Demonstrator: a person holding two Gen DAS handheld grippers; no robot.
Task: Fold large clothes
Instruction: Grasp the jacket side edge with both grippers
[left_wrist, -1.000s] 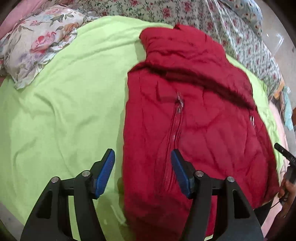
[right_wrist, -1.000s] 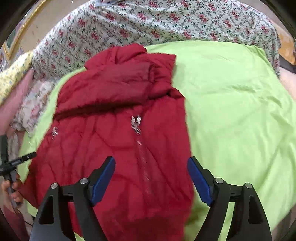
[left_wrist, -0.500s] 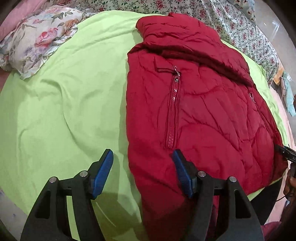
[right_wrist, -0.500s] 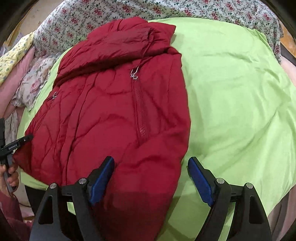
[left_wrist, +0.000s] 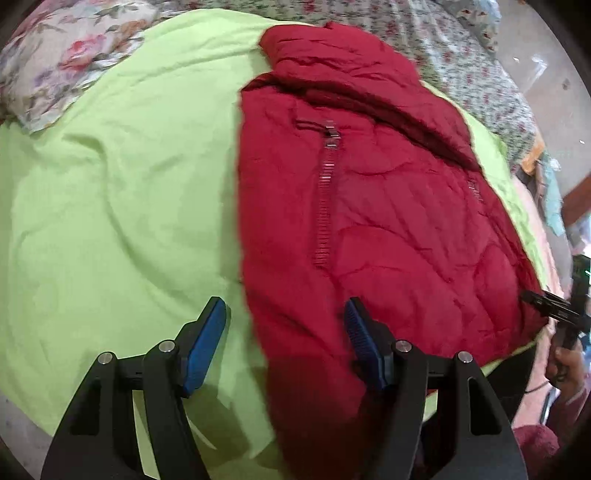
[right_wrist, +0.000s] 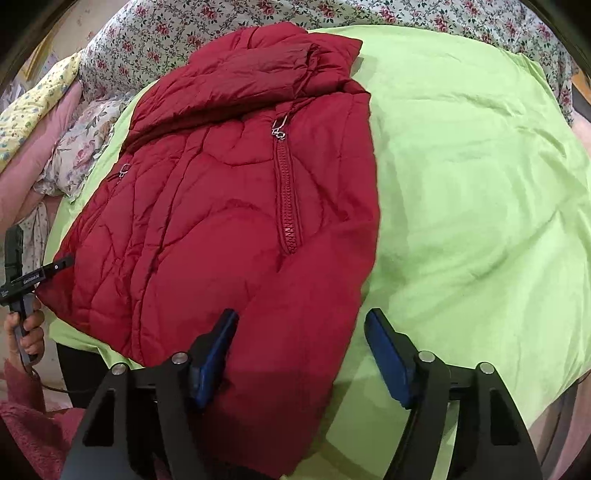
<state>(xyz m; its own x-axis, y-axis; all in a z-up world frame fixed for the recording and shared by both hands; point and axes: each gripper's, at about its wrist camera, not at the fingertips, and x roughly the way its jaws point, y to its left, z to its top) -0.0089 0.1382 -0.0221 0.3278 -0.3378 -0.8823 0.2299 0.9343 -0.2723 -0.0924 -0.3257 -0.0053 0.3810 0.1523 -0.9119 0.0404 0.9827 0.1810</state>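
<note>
A red quilted puffer jacket (left_wrist: 388, 221) lies on a lime-green sheet (left_wrist: 110, 184), its sleeve folded across the top and its hem hanging over the near bed edge. My left gripper (left_wrist: 284, 332) is open above the jacket's left hem corner, one blue pad (left_wrist: 207, 343) over the sheet, the other over the jacket. In the right wrist view the jacket (right_wrist: 221, 206) lies on the sheet (right_wrist: 480, 184). My right gripper (right_wrist: 301, 354) is open over the jacket's right hem edge. Each gripper shows in the other's view, at the jacket's far hem corner (left_wrist: 550, 306) (right_wrist: 40, 277).
A floral pillow (left_wrist: 62, 62) lies at the far left on the sheet. A floral bedspread (right_wrist: 369, 14) runs along the back of the bed. Pink bedding (right_wrist: 33, 147) lies beyond the jacket on the left. The bed edge runs just below both grippers.
Both grippers drew back towards the near bed edge and lowered towards the jacket's hem corners. The jacket settled flat on the sheet. Both stayed open.
</note>
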